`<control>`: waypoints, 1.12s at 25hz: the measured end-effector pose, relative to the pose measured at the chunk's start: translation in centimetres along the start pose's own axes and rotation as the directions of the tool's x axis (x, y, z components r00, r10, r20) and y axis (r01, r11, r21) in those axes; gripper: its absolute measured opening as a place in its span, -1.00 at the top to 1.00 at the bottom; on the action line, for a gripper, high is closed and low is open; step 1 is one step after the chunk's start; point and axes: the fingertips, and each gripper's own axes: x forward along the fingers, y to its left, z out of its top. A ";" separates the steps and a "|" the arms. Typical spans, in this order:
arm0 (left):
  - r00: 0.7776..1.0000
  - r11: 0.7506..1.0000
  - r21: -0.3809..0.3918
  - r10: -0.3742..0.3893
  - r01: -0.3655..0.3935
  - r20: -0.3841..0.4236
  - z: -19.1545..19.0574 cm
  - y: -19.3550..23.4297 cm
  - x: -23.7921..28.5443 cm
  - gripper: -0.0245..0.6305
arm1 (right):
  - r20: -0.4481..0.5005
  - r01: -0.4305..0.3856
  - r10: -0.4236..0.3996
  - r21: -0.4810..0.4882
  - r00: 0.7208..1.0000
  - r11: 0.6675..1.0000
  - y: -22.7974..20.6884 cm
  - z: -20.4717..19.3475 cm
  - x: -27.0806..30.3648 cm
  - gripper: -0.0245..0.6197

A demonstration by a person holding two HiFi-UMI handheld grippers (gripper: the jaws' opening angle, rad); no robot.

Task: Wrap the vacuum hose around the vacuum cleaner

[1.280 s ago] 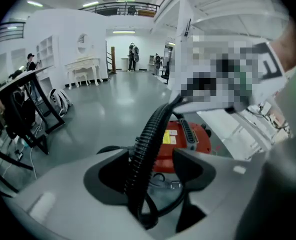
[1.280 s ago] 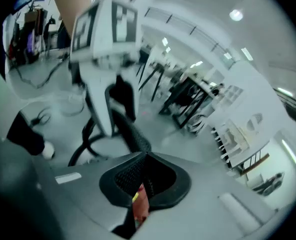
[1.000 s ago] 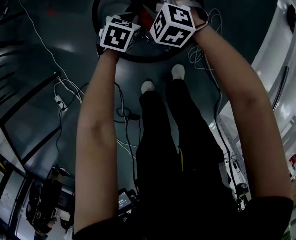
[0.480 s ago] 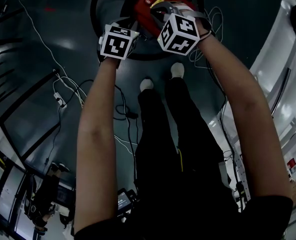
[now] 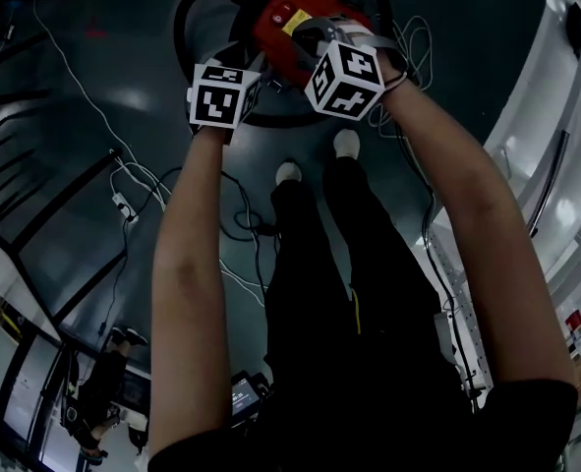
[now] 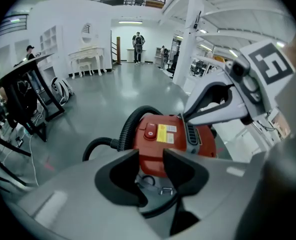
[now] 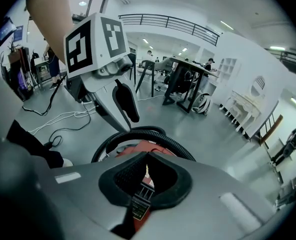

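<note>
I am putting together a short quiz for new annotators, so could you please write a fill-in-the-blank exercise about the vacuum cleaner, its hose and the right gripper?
1. The body of the vacuum cleaner is ____ in colour.
2. The corrugated hose curving over the floor beside it is ____ in colour.
3. The right gripper has its jaws ____ (open or shut).

Missing words: red; black; shut.

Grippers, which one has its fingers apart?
The left gripper: its fingers have just been opening, with nothing held between them. The right gripper has its fingers together.
</note>
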 end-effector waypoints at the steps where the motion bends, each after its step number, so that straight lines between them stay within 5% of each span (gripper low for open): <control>1: 1.000 1.000 -0.010 0.007 -0.007 0.008 0.3 0.2 -0.1 0.44 | -0.003 0.002 -0.002 0.003 1.000 1.000 -0.2 -0.2 -0.1 0.89; 10: 1.000 0.999 -0.051 -0.013 0.013 -0.004 1.1 4.1 3.3 0.19 | -0.013 0.047 -0.046 0.107 0.999 0.993 -1.8 -0.3 1.4 0.88; 17: 0.996 0.996 0.016 -0.088 0.088 -0.019 2.2 6.2 7.1 0.11 | -0.038 0.125 -0.119 0.243 0.992 0.962 -2.9 0.0 3.7 0.88; 22: 0.988 0.988 0.034 -0.148 0.150 -0.032 2.7 6.7 9.9 0.08 | -0.045 0.136 -0.129 0.234 0.991 0.963 -2.6 -0.2 4.9 0.88; 28: 0.947 0.947 -0.049 -0.319 0.318 -0.020 2.4 6.6 11.2 0.07 | -0.044 0.145 -0.138 0.241 0.989 0.960 -2.3 -0.4 5.4 0.88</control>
